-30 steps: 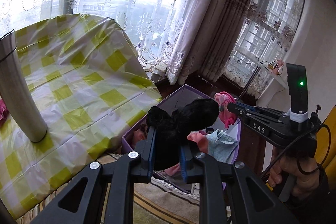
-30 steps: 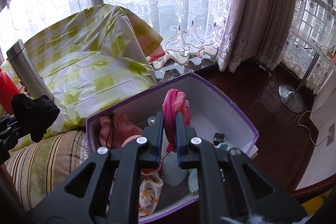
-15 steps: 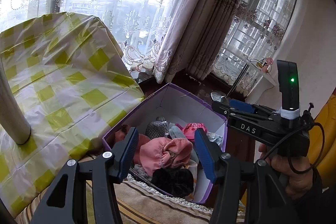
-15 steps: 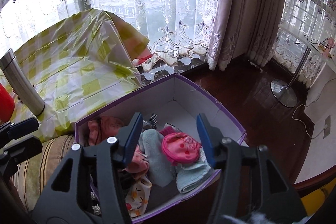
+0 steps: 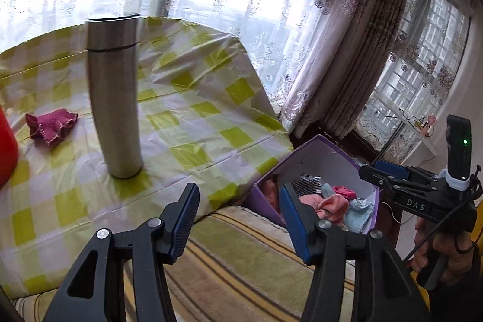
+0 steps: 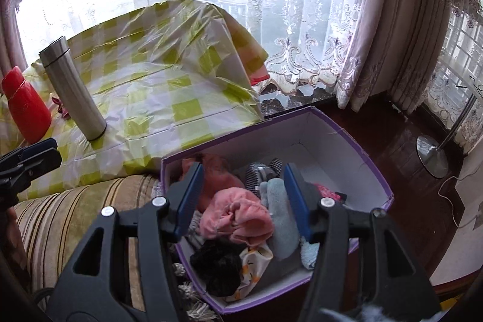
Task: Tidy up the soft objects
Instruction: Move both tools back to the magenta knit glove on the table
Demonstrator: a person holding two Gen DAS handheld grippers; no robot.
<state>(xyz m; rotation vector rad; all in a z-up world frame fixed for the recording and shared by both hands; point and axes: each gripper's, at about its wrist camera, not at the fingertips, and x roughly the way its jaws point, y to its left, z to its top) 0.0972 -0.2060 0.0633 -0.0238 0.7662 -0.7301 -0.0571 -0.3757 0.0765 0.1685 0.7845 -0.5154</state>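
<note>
Place: a home, a lived-in room by a window
Windows: lace sheers [image 6: 302,56] and heavy patterned curtains [image 5: 341,56] hang over them
Floor: dark polished wood [image 6: 392,147]
Seating: a striped plush sofa cover [image 5: 256,255]
Counter: a yellow-checked plastic cloth [image 5: 187,116] under a steel flask [image 5: 114,98]
Storage: a purple box [image 6: 347,141] of small clothes
</note>
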